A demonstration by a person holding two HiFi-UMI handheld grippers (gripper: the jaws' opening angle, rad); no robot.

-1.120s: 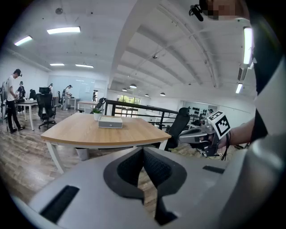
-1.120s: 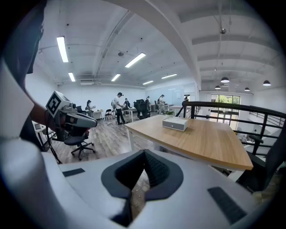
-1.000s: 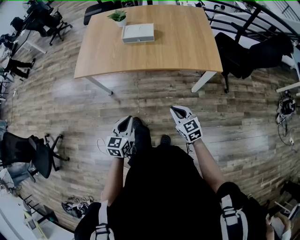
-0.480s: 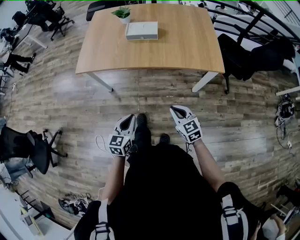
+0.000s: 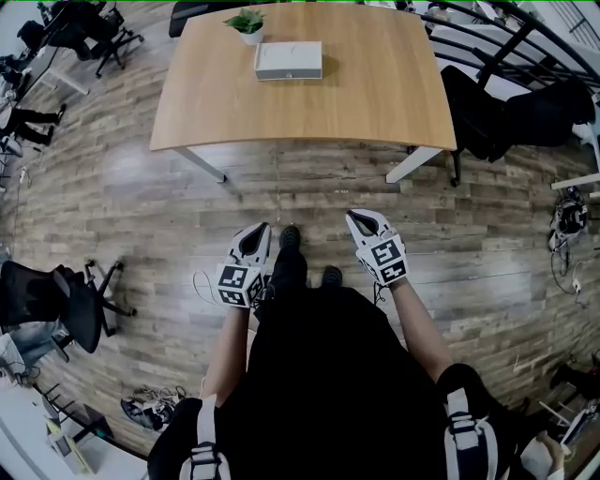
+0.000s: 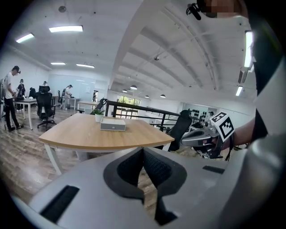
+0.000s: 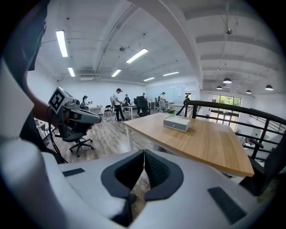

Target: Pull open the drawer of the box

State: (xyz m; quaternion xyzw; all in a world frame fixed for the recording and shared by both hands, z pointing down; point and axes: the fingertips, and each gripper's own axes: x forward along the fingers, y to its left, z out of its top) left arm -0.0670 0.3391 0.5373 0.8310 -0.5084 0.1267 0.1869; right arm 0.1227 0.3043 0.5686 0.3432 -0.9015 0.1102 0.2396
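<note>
Box [image 5: 288,60] pale grey-white, table [image 5: 375,103] light wood grain, floor [image 5: 122,206] grey-brown planks. Left gripper [image 5: 259,229] and right gripper [image 5: 360,217]: white shells, black pads [image 6: 157,171], black-and-white square markers. Plant [image 5: 246,19] green, white pot [image 5: 249,37].

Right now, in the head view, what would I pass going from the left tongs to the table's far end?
First the left tongs, then floor, table, box, plant.

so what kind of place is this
Probably an open-plan office or lab: a wooden table on a wood-plank floor, a wheeled office chair, and strip lights on the ceiling.
</note>
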